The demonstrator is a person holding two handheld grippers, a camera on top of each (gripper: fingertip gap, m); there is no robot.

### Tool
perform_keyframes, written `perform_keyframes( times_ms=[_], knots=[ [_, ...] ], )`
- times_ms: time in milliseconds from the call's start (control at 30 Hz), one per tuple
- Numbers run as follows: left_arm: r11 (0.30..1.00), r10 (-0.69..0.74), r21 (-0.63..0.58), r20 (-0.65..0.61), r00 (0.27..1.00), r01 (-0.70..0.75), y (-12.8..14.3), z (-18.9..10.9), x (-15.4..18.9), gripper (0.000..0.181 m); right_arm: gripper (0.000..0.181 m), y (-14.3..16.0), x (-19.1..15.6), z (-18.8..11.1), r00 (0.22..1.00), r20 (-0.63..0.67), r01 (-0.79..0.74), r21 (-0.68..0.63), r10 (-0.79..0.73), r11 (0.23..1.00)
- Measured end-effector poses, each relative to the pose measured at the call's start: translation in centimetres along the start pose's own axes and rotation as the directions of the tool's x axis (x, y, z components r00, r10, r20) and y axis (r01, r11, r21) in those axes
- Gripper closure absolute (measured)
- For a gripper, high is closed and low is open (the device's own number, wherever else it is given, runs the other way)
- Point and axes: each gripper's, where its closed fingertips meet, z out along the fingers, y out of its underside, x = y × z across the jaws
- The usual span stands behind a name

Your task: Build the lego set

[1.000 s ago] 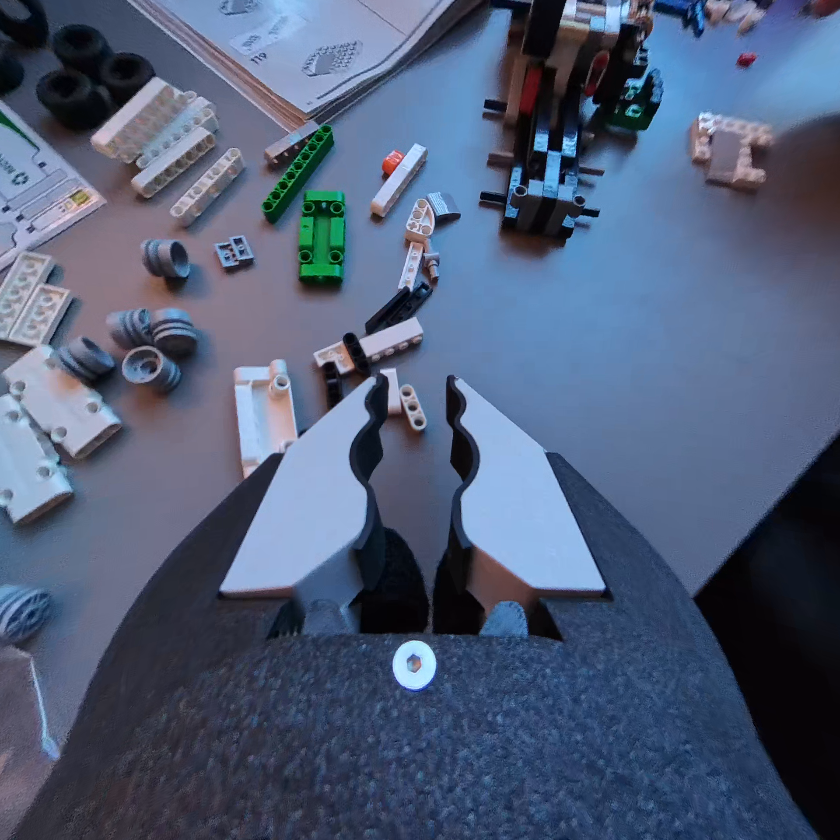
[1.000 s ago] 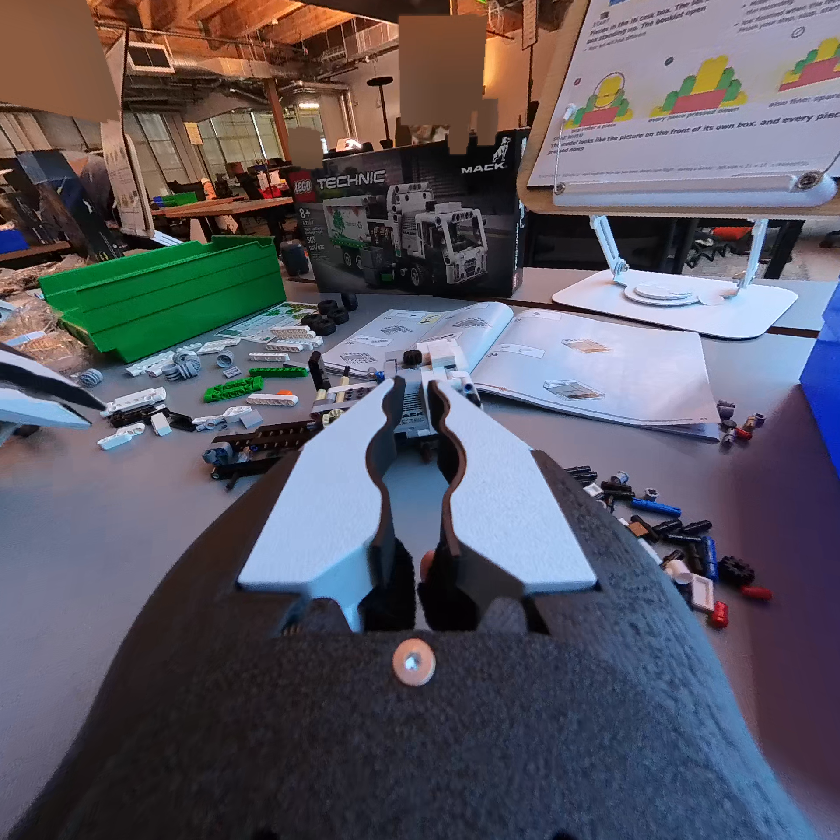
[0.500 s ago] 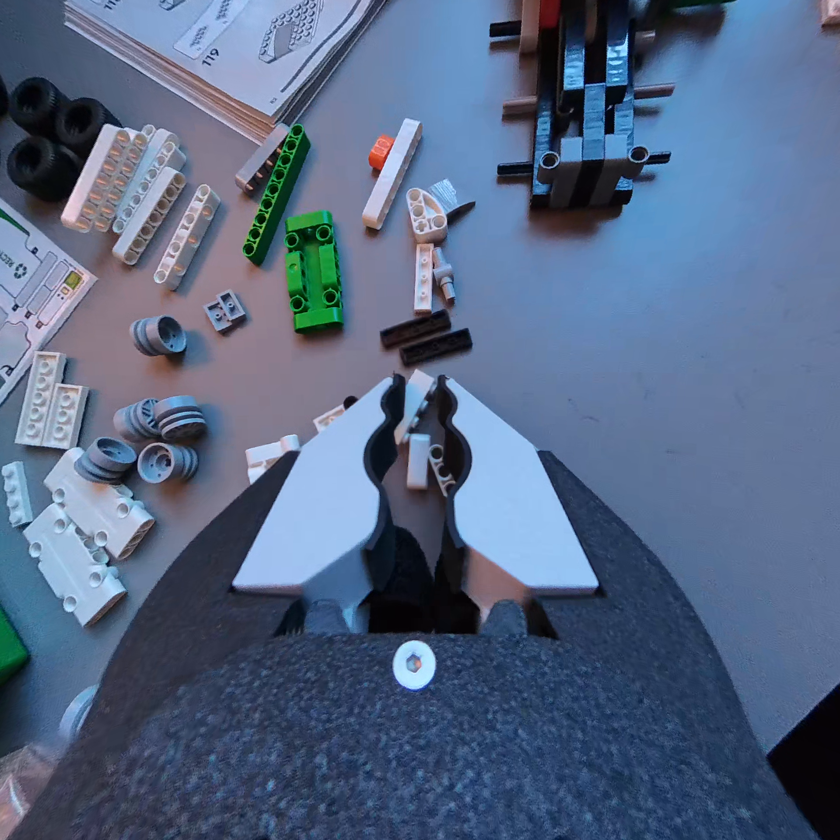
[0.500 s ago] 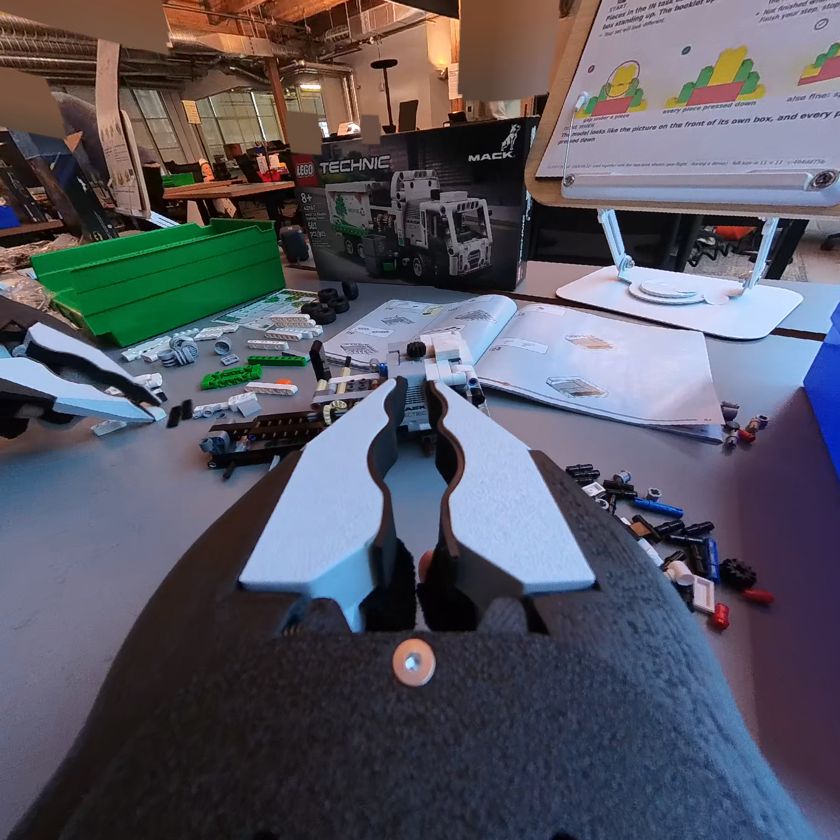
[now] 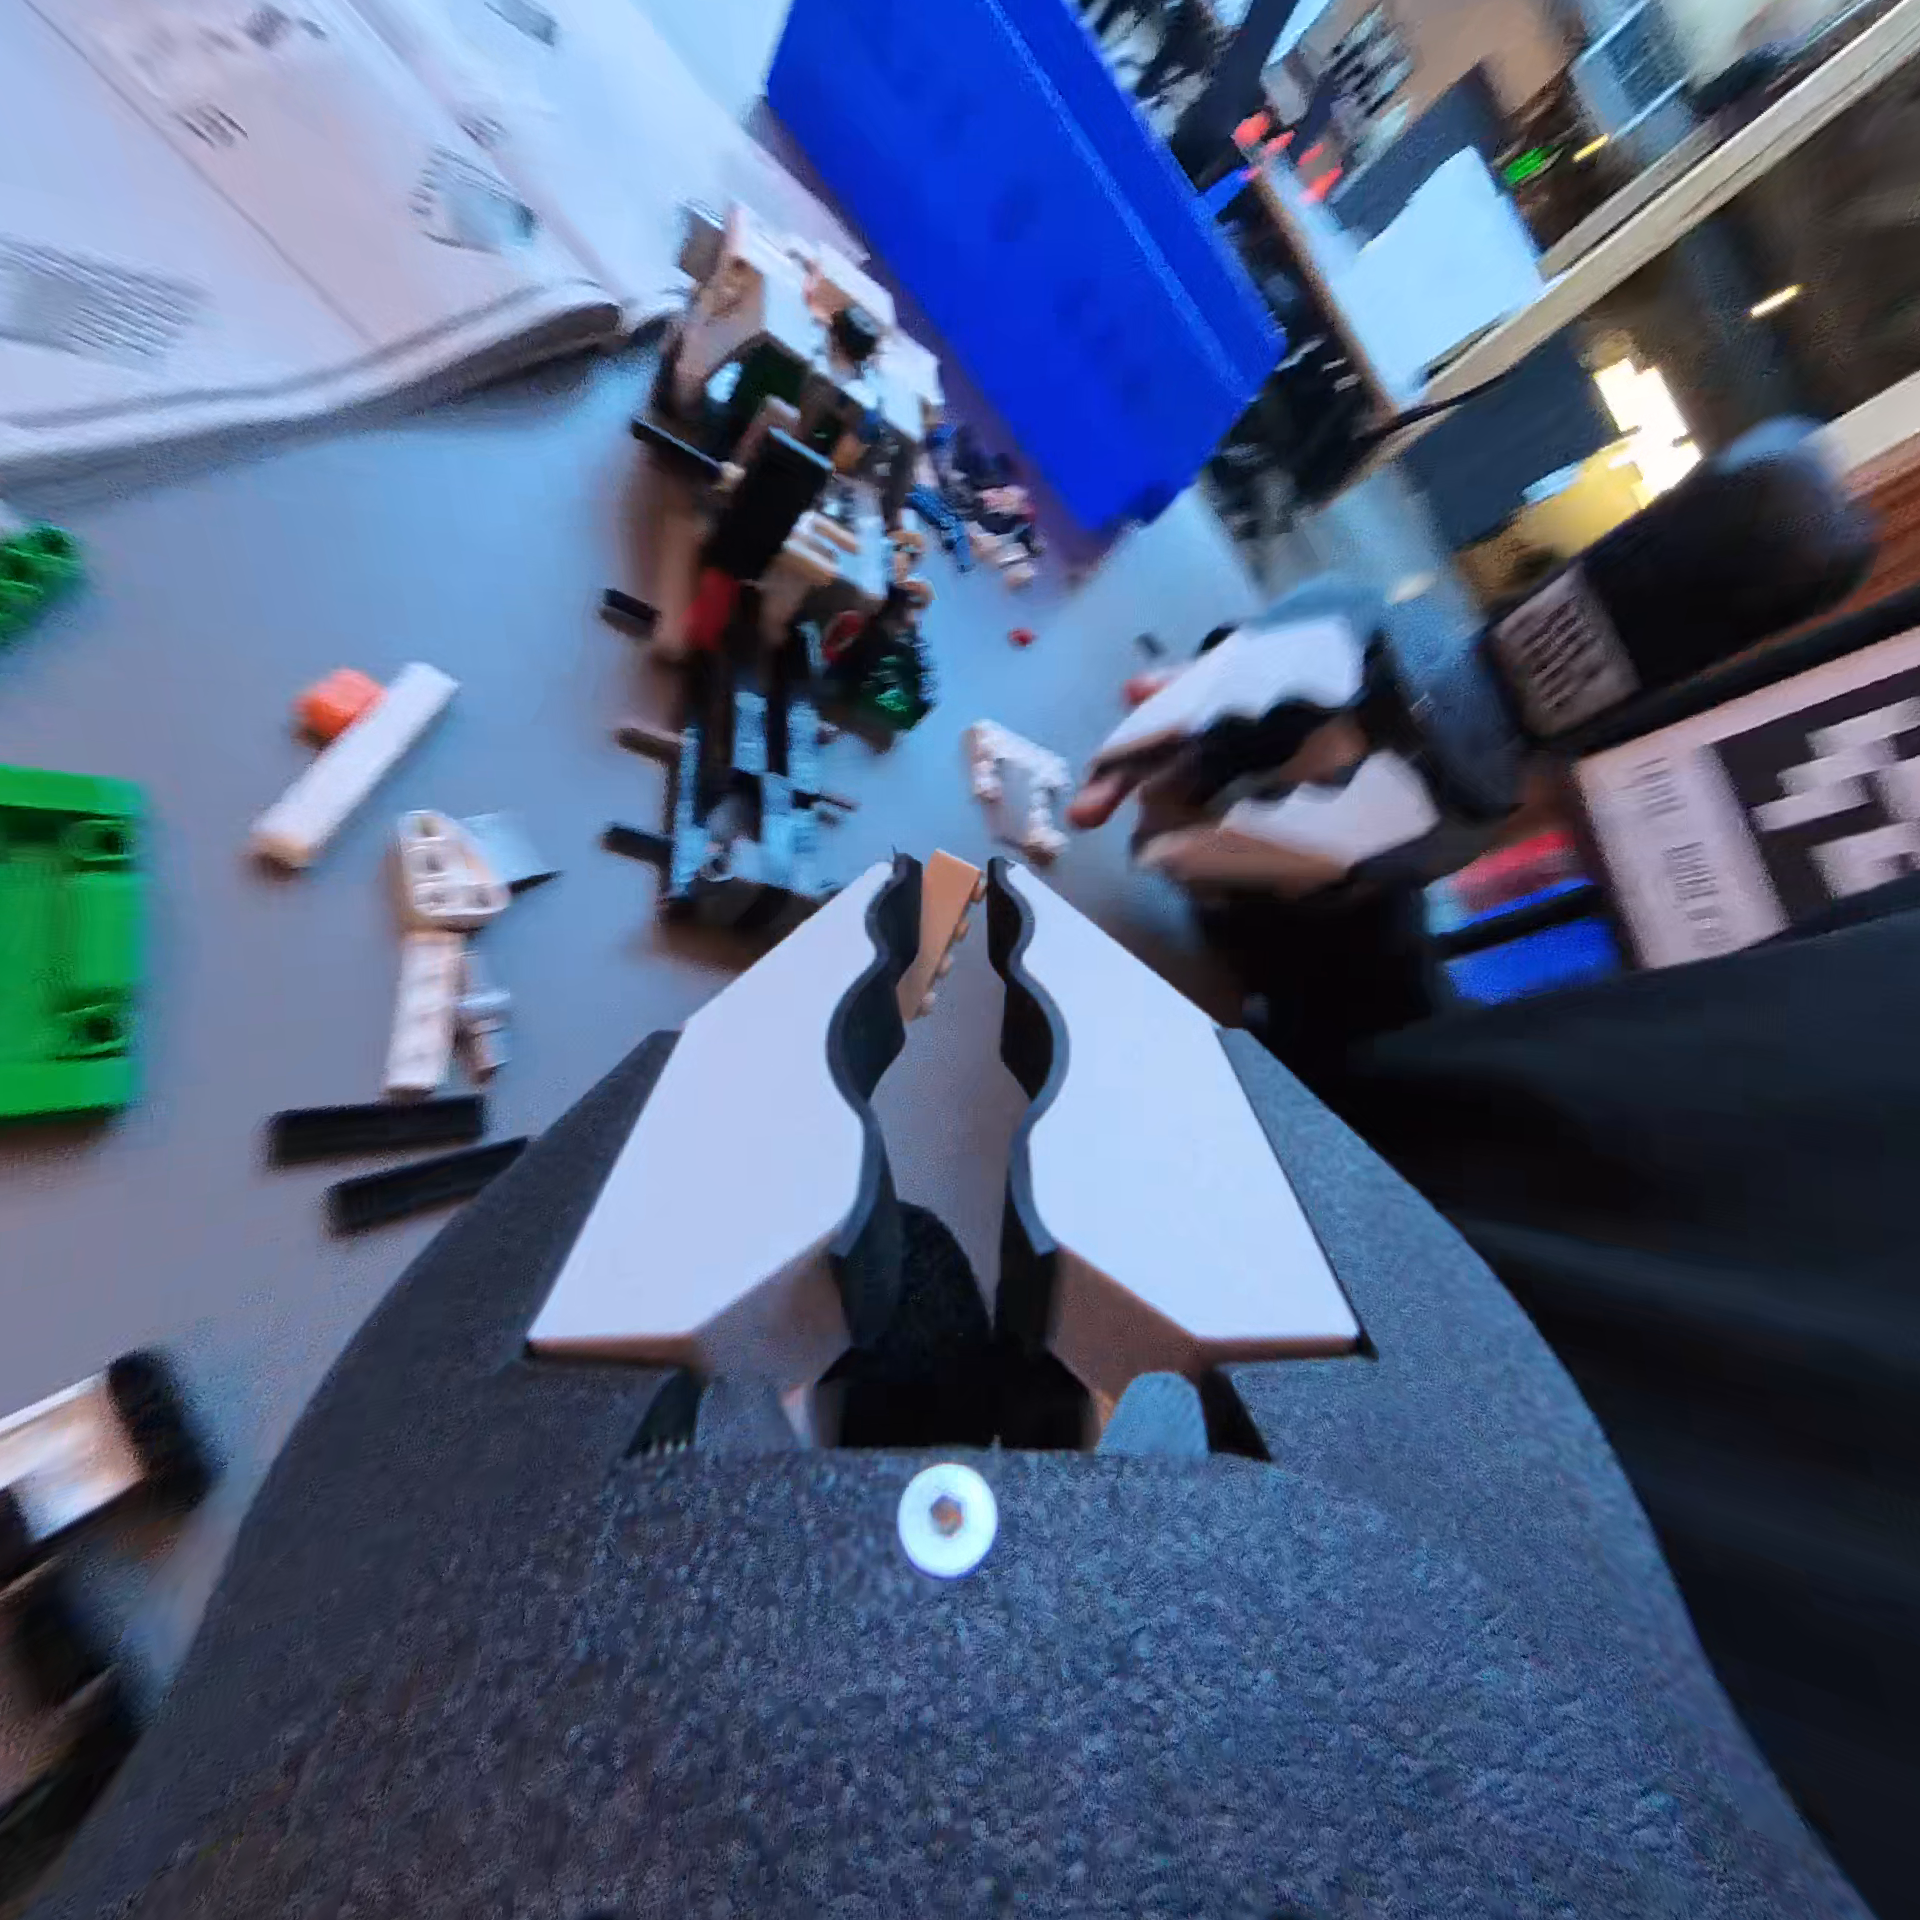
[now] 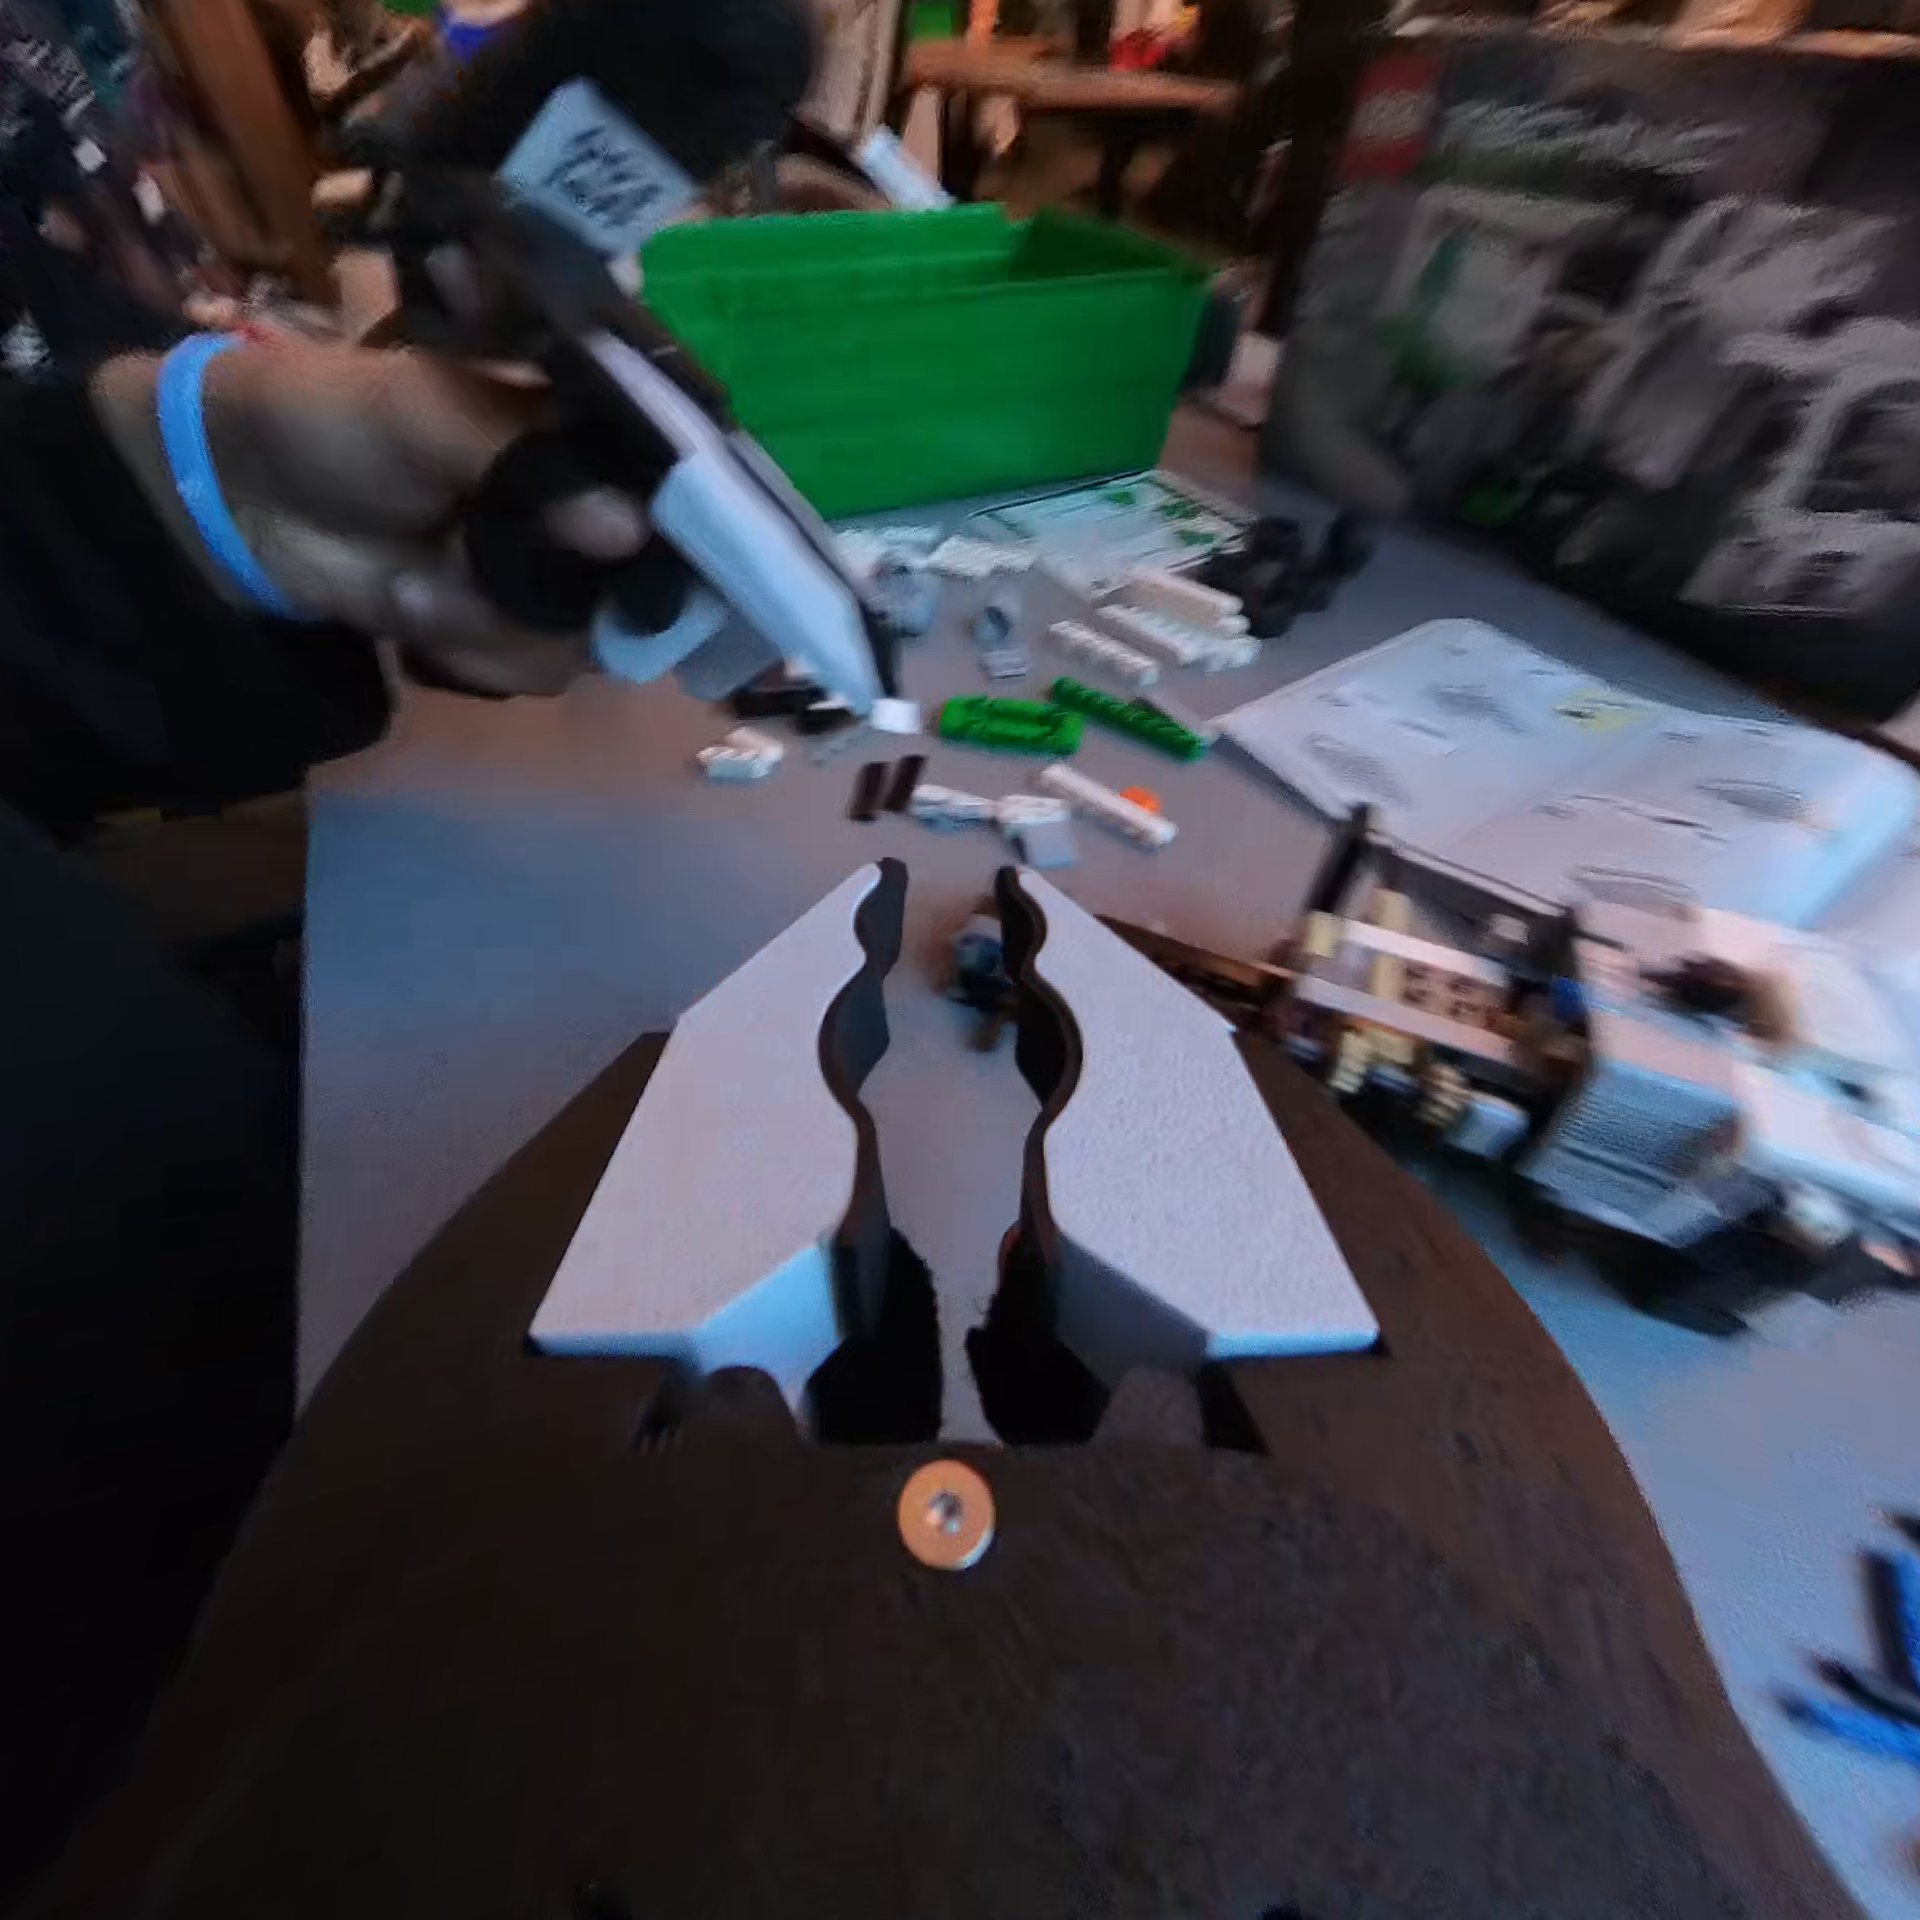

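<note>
Left wrist view, much blurred: left gripper point(image 5: 943, 883) held a small pale piece point(image 5: 938, 940) pinched between its fingertips, narrow gap, piece tilted and lifted off the grey table point(image 5: 364, 582). Half-built truck model point(image 5: 774, 623) lay just ahead, black and tan beams with red and green bits, its detail smeared. Loose parts to the left: green plate point(image 5: 62, 940), white beam point(image 5: 353, 764) with an orange stud point(image 5: 335, 698) touching its end, two black strips point(image 5: 384, 1148). Open booklet point(image 5: 239, 208) at top left, print unreadable. Blue bin point(image 5: 1023, 260) behind the model. Right gripper point(image 5: 1247, 769) showed farther right, too blurred to judge there. Right wrist view, also soft: right gripper point(image 6: 943, 883) hung above the table point(image 6: 520, 935), fingers apart by a modest gap and nothing between them; a small dark bit point(image 6: 977, 961) lay on the table beyond the gap. Truck model point(image 6: 1507, 1049) sat to the right, white cab end nearest, partly cut by the finger. A hand point(image 6: 343, 509) with a blue wristband point(image 6: 208, 478) held the left gripper point(image 6: 878, 712), the pale piece point(image 6: 896, 715) at its tip. Green bin point(image 6: 914, 353) and set box point(image 6: 1610, 312) stood behind; box lettering and booklet point(image 6: 1558, 769) pages could not be made out.
</note>
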Motion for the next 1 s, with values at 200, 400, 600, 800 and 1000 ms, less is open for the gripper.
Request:
perform_keyframes(
  times_ms=[200, 400, 600, 800, 1000],
  knots=[
    [0.954, -0.298, -0.042, -0.275, 0.914, 0.298, -1.1, 2.2, 1.9, 0.170, 0.144, 0.7, -0.7, 2.1, 0.989, -0.048, 0.134, -0.070, -0.137, 0.989],
    [0.925, -0.375, -0.074, -0.328, 0.867, 0.372, -0.6, 3.7, 2.9, 0.170, 0.133, -0.4, -0.2, 2.1, 0.953, -0.158, 0.252, -0.063, -0.259, 0.966],
    [0.882, -0.461, -0.098, -0.378, 0.803, 0.460, 0.1, 4.2, 3.4, 0.170, 0.146, 0.8, -0.9, 2.0, 0.895, -0.212, 0.375, -0.117, -0.392, 0.920],
    [0.897, -0.435, -0.093, -0.360, 0.825, 0.432, 0.4, 5.0, 3.4, 0.166, 0.147, 1.6, -0.5, 1.6, 0.904, -0.245, 0.323, -0.143, -0.350, 0.935],
    [0.977, -0.207, -0.028, -0.333, 0.920, 0.209, 0.3, 4.5, 4.7, 0.151, 0.147, 5.3, 1.2, -3.1, 0.930, -0.340, 0.057, -0.243, -0.140, 0.968]
  ],
)
